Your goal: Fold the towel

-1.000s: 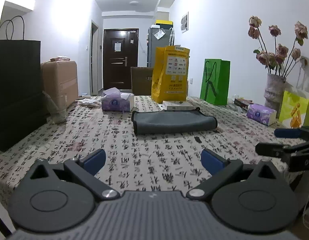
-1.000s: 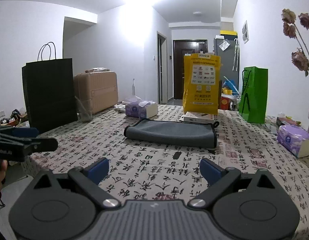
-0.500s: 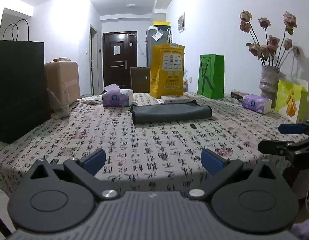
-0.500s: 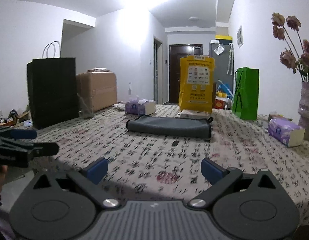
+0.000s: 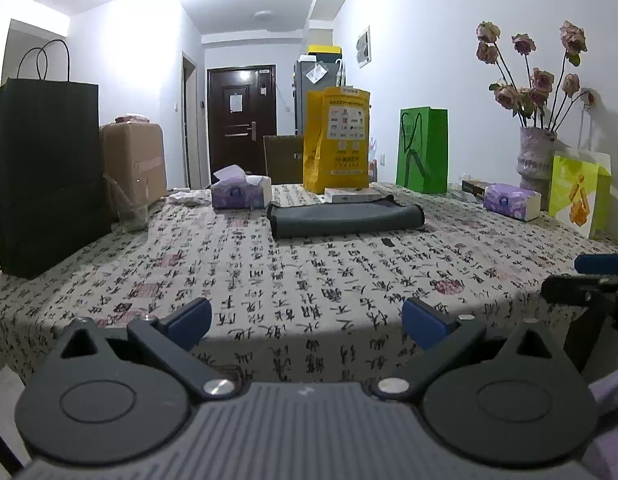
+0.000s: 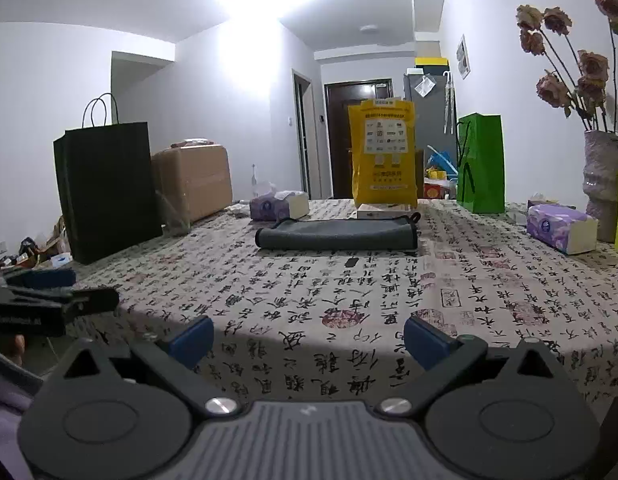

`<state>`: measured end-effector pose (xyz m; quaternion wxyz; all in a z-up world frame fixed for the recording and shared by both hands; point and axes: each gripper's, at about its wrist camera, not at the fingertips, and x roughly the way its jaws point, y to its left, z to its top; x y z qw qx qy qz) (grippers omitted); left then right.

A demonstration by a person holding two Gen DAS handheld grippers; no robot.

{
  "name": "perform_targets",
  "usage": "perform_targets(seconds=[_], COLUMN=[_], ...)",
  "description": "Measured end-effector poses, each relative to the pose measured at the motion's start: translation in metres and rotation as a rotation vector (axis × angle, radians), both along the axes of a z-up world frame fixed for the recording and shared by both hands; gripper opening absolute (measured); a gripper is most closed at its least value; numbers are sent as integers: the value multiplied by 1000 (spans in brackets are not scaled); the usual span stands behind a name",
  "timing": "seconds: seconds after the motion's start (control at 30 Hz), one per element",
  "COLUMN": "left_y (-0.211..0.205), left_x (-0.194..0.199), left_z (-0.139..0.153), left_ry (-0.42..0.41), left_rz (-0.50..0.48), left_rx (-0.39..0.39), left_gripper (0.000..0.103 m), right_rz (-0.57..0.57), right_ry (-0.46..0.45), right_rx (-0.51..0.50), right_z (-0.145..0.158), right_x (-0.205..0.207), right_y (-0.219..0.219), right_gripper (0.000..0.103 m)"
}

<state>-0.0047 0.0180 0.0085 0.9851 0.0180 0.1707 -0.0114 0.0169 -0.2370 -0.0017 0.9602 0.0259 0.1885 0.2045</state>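
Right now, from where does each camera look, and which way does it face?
Left wrist: sits on the left gripper at the near table edge, faces the grey towel and the door; its own open fingers show, the right gripper at the right edge.
Right wrist: sits on the right gripper, faces the same way; its open fingers show, the left gripper at the left edge.
Shared: towel, yellow bag, green bag, tablecloth.

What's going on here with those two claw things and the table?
A person holds a gripper in each hand, the left gripper and right gripper, both open and empty at the near edge of the table. The grey towel lies folded farther back, untouched by either. Bags, tissue boxes and a vase of flowers stand around it.
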Motion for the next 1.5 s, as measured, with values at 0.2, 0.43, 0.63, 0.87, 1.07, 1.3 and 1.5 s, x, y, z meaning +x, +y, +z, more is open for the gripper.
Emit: perform_targets(seconds=[0.2, 0.43, 0.63, 0.87, 1.07, 1.3, 1.5], left_y=[4, 6, 8, 16, 19, 23, 21], left_x=[-8, -15, -21, -27, -31, -36, -36], left_z=[-2, -1, 0, 0, 1, 3, 3], left_ry=[9, -12, -15, 4, 7, 27, 19], left_rz=[16, 29, 31, 5, 3, 1, -9], left_rx=[-15, -30, -36, -54, -54, -52, -50], left_gripper=[103, 103, 103, 103, 103, 103, 103], right_rz=[7, -9, -15, -16, -38, -69, -65], right_ry=[-4, -13, -5, -2, -9, -11, -11], right_rx=[-2, -8, 10, 51, 61, 59, 62], right_z=[1, 3, 3, 2, 1, 6, 6], right_x=[-12, -20, -24, -32, -40, -50, -50], right_y=[4, 4, 1, -9, -19, -24, -24], right_gripper=[102, 102, 102, 102, 102, 102, 102])
